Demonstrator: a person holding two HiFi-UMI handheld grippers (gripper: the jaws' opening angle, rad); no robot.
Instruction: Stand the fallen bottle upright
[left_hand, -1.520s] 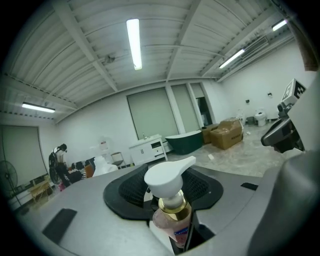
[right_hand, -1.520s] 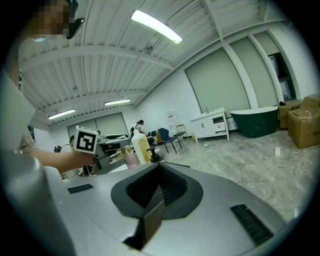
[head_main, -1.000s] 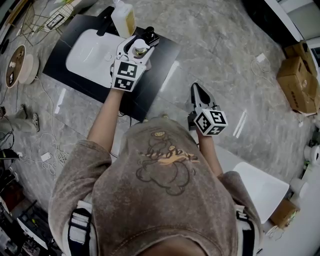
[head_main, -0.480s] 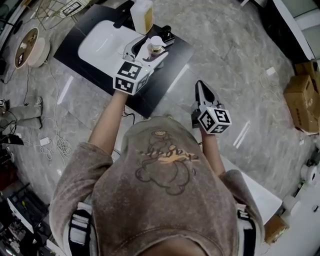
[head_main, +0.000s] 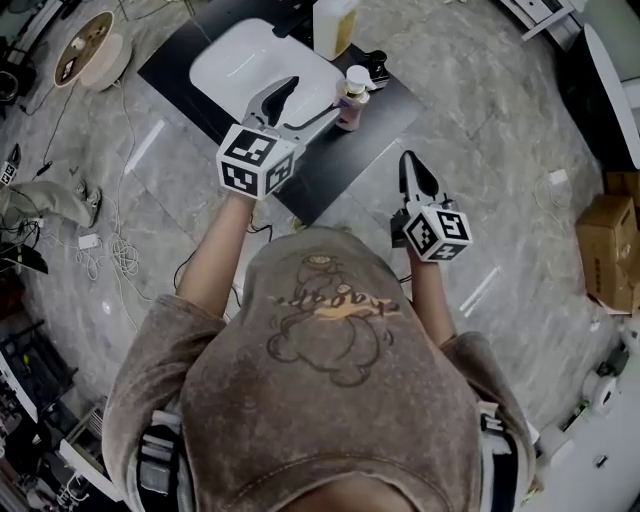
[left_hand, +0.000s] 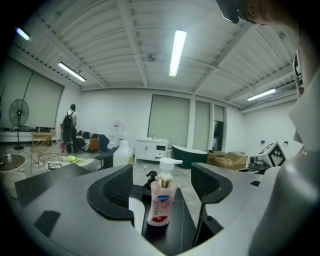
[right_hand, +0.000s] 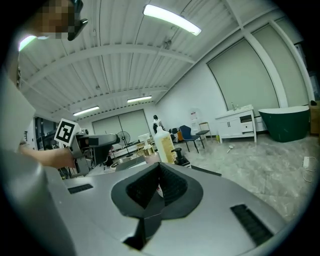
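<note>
A pink soap pump bottle (head_main: 351, 100) stands upright on the black counter (head_main: 330, 150), just right of the white basin (head_main: 250, 65). My left gripper (head_main: 312, 95) is open, its jaws wide apart and level, a little back from the bottle and touching nothing. Along those jaws, in the left gripper view, the bottle (left_hand: 161, 202) stands free beyond the left gripper (left_hand: 162, 182), white pump head up. My right gripper (head_main: 413, 168) hovers over the floor off the counter's near right edge, shut and empty. The right gripper view shows the right gripper (right_hand: 157, 187) with its jaws closed together.
A large pale jug (head_main: 333, 25) and a black pump dispenser (head_main: 376, 68) stand behind the bottle on the counter. A round basket (head_main: 85, 50) and cables lie on the floor at left. Cardboard boxes (head_main: 610, 250) sit at far right.
The left gripper's jaws have spread off the bottle and drawn back toward me. The bottle stays upright on its own. The right gripper has shifted slightly, still shut.
</note>
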